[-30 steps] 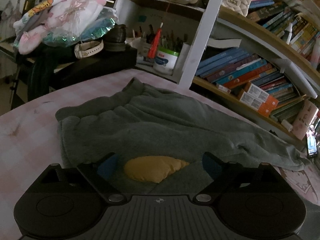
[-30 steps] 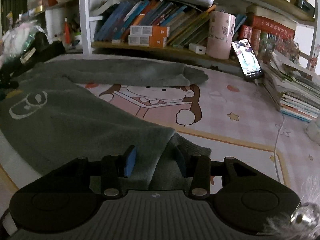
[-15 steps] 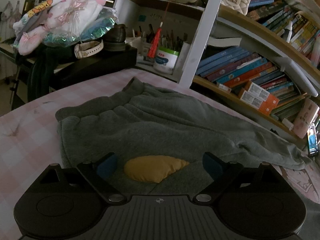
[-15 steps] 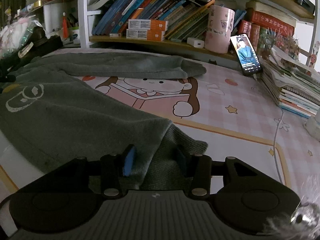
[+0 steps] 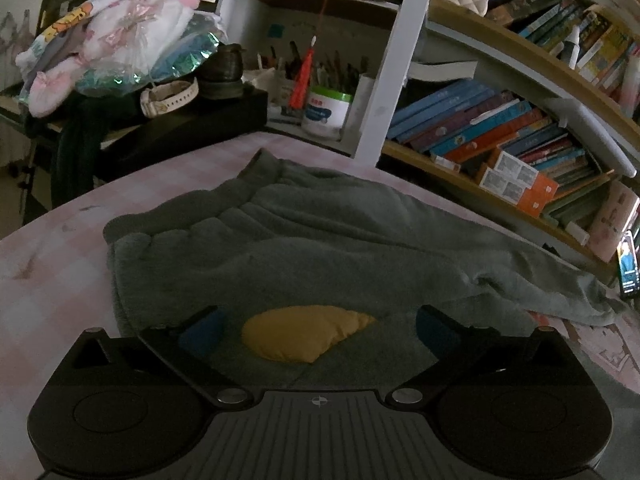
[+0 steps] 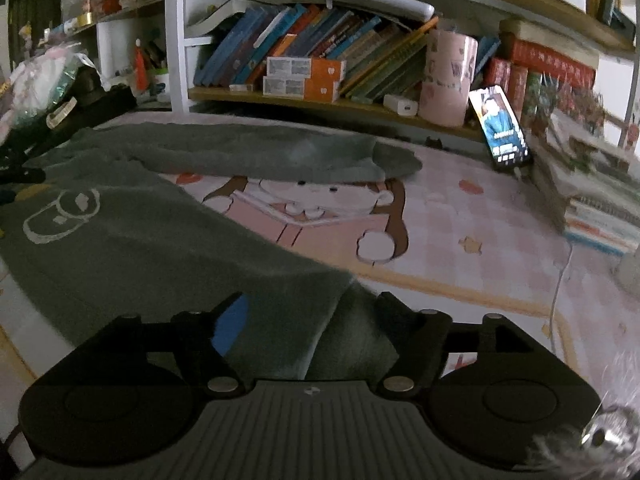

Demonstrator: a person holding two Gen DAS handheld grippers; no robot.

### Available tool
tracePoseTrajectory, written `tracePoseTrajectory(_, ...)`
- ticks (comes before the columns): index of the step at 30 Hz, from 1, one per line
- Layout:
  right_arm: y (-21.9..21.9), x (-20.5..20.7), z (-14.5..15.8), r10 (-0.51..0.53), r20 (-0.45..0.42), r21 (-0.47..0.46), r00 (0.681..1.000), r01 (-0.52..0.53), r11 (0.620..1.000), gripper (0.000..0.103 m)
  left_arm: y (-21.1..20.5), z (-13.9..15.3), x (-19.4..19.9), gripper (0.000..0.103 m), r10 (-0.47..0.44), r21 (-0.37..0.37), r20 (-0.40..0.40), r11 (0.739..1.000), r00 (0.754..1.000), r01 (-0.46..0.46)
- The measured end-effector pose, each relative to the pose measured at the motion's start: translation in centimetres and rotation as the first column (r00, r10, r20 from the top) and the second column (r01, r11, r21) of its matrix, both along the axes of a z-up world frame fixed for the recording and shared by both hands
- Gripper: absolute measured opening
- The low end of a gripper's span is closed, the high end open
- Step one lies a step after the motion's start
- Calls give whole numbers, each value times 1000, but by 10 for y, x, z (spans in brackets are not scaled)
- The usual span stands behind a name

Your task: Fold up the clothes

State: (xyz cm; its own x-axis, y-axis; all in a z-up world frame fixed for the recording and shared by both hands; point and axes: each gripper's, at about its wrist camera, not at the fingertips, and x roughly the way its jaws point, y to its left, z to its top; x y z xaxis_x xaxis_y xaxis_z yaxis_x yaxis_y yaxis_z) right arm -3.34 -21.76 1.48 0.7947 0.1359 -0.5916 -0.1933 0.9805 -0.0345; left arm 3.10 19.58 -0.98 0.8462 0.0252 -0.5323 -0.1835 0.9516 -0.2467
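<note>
A dark green fleece garment (image 5: 304, 240) lies spread on a pink checked mat (image 5: 48, 264), with a yellow patch (image 5: 304, 332) near its waist end. My left gripper (image 5: 318, 326) is open just above that patch, touching nothing. In the right wrist view the same garment (image 6: 140, 236) shows a white emblem (image 6: 60, 216). One leg (image 6: 260, 152) stretches along the back. My right gripper (image 6: 310, 320) has its fingers around the cuff end of the near leg (image 6: 344, 344), partly closed on the cloth.
A bookshelf (image 6: 320, 64) full of books runs behind the mat. A phone (image 6: 500, 128) leans against it, beside a pink cylinder (image 6: 448, 76). A book stack (image 6: 600, 200) lies at the right. A cluttered black stand (image 5: 168, 120) with bags is at the left.
The right gripper has drawn the near leg's cuff a little leftward and the view has shifted left. The left gripper has stayed still and open.
</note>
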Motion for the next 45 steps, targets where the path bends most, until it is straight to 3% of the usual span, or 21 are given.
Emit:
tracePoseTrajectory(7,5,24,24,36,79,6,996,-37,999,102,-7,5,-1,103,-48,-2,27,999,999,48)
tracePoseTrajectory(12,-1,56,37,21,107,18,994,-23,1000,103,-10,23,3,103,-106,19,52,994,993,105)
tracePoseTrajectory(15,-17,90,41,-17,47,103,999,12,995,102,-9,37,17,103,-118,61,59,992,991,114)
tracePoseTrajectory(17,-29,115,40,-60,-19,176,998,63,982,95,-8,45,31,103,-126,88,64,989,990,121)
tracePoseTrajectory(19,-41,143,37,-120,-104,234,987,141,962,81,-9,50,45,103,-140,105,72,986,988,132)
tracePoseTrajectory(23,-54,181,27,-190,-215,279,958,246,928,79,-9,50,76,103,-163,128,61,980,985,155)
tracePoseTrajectory(26,-59,197,20,-223,-250,300,942,295,907,79,-5,39,93,103,-147,114,40,983,988,141)
tracePoseTrajectory(29,-62,216,13,-267,-279,312,923,350,883,75,3,24,98,103,-122,44,25,992,992,120)
tracePoseTrajectory(33,-66,244,-1,-335,-322,310,885,433,847,59,8,13,101,103,-133,5,0,991,991,133)
tracePoseTrajectory(36,-71,262,-10,-383,-350,343,855,497,797,46,8,11,99,103,-137,1,3,991,991,137)
tracePoseTrajectory(37,-70,266,-10,-396,-343,335,852,505,795,30,7,11,99,103,-137,7,3,991,991,137)
tracePoseTrajectory(39,-59,275,-5,-382,-321,259,867,468,845,10,4,11,99,103,-135,26,-4,990,991,135)
tracePoseTrajectory(41,-43,269,18,-329,-198,203,923,367,908,8,2,8,101,103,-139,33,-23,990,990,140)
tracePoseTrajectory(42,-39,258,34,-298,-115,222,948,317,922,8,1,7,103,103,-140,35,-35,989,990,141)
tracePoseTrajectory(45,-38,226,64,-263,56,266,963,240,934,8,1,5,106,103,-137,33,-62,990,989,139)
